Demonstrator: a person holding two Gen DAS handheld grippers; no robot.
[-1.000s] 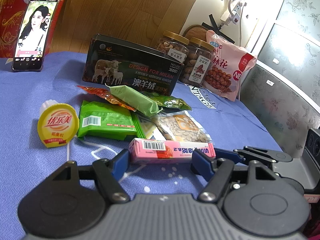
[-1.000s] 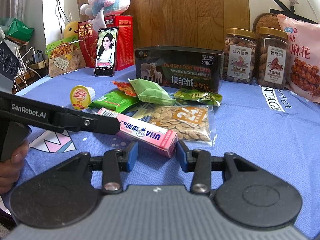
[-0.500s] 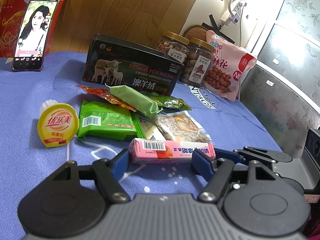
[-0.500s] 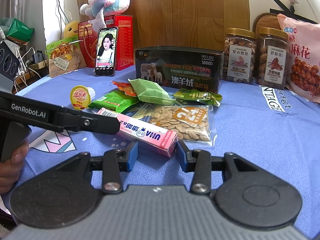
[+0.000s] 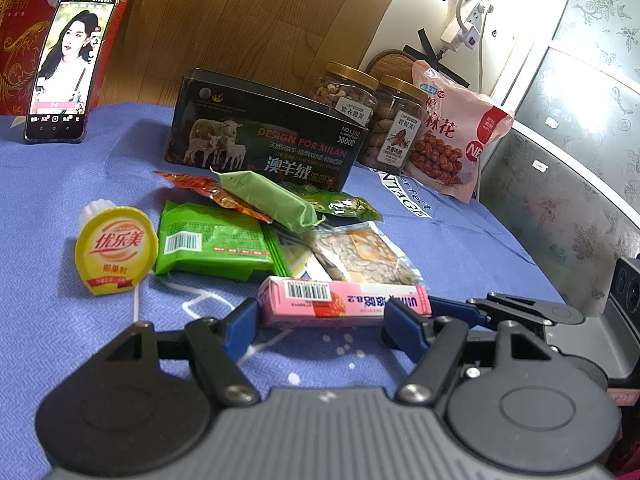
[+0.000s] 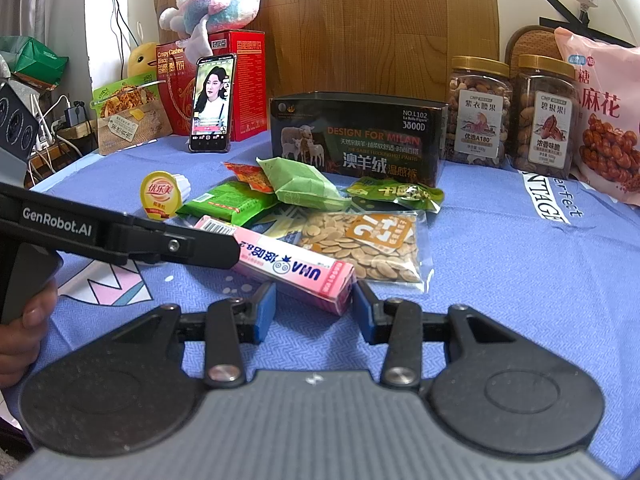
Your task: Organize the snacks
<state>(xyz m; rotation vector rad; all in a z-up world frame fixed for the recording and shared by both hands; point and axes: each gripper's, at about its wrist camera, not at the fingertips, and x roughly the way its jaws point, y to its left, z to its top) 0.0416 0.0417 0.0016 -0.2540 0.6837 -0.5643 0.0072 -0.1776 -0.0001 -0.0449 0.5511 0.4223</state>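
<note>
A pink candy box (image 5: 344, 300) lies on the blue cloth, also in the right wrist view (image 6: 296, 270). My left gripper (image 5: 320, 326) is open, its fingers either side of the box's long side. My right gripper (image 6: 314, 308) is open, straddling the box's near end. Behind lie a seed bag (image 6: 368, 244), green packets (image 6: 228, 204) (image 6: 304, 184), an orange sachet (image 6: 250, 176) and a yellow jelly cup (image 6: 160, 196). A dark open tin (image 6: 356, 136) stands behind them.
Two nut jars (image 6: 478, 110) (image 6: 546, 120) and a pink snack bag (image 6: 604, 120) stand at the back right. A phone (image 6: 212, 102) leans on a red box (image 6: 240, 80) at the back left. The left gripper's body (image 6: 100, 236) crosses the right view's left side.
</note>
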